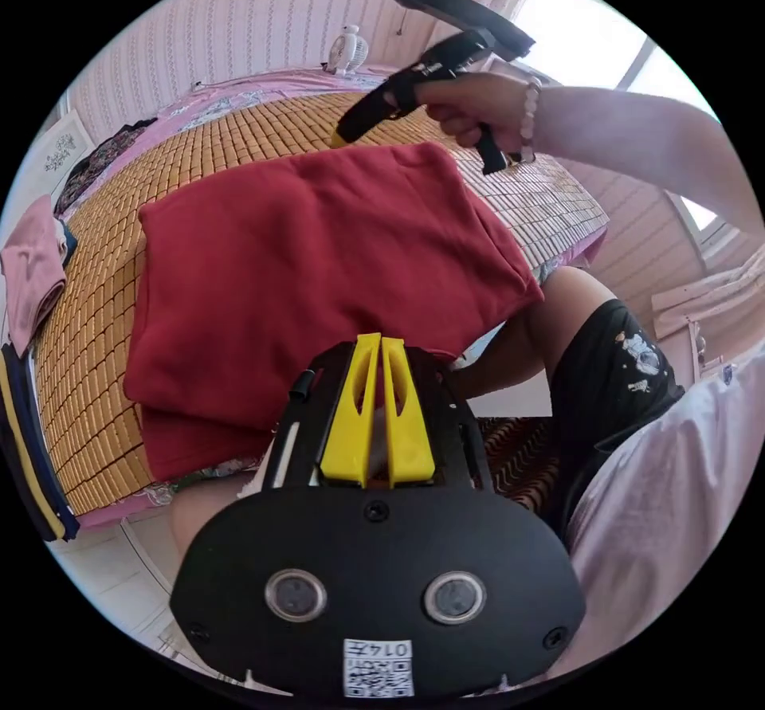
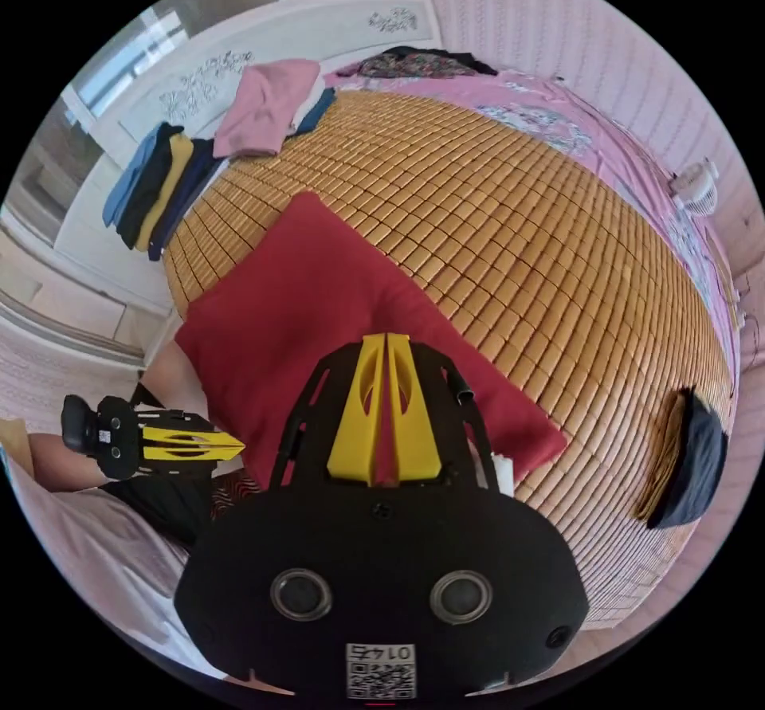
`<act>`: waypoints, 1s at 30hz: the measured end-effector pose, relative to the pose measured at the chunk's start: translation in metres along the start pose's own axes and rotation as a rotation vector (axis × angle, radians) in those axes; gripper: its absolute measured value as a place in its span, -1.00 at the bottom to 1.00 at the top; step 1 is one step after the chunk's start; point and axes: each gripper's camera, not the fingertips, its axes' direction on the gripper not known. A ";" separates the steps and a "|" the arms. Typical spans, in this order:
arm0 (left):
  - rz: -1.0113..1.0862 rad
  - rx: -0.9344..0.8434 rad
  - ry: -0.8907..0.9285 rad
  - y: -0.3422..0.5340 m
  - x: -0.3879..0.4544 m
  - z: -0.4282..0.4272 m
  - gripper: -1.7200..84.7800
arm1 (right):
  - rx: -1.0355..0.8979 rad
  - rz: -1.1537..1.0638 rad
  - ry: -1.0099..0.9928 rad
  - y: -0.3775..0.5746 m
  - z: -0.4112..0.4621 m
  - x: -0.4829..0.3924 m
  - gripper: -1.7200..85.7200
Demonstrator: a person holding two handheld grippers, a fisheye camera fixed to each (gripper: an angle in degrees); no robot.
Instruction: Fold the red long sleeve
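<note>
In your left gripper view, your left tool (image 1: 380,341) sits low in the middle with its two yellow jaws drawn together, nothing between them. Its tips reach just over the near edge of the red long sleeve (image 1: 319,264), which lies folded into a broad block on the bamboo mat (image 1: 88,343) covering the bed. The near edge of the garment hangs slightly past the mat's edge, close to your knee (image 1: 550,319). Beyond the garment, your right hand (image 1: 470,108) holds the right tool (image 1: 339,139) above the far edge of the red cloth; from this angle you cannot tell whether its jaws are parted or closed. A pink folded garment (image 1: 32,268) lies at the mat's far left, and a small white fan (image 1: 348,47) stands at the far side of the bed by the wall.

In your right gripper view, your right tool (image 2: 386,337) has its jaws closed on nothing, held over the red long sleeve (image 2: 319,304), which lies flat on the bamboo mat (image 2: 542,264) near its edge. Your left tool (image 2: 239,445) shows at the lower left, off the mat's edge, jaws together and empty. A stack of folded clothes (image 2: 159,184) and a pink folded garment (image 2: 267,104) rest at the headboard end, and a dark folded piece (image 2: 693,459) lies on the mat at the right
</note>
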 end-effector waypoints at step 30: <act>0.478 0.022 -0.019 -0.091 0.245 0.015 -0.82 | 0.145 0.557 -0.659 0.479 -0.012 0.145 -0.89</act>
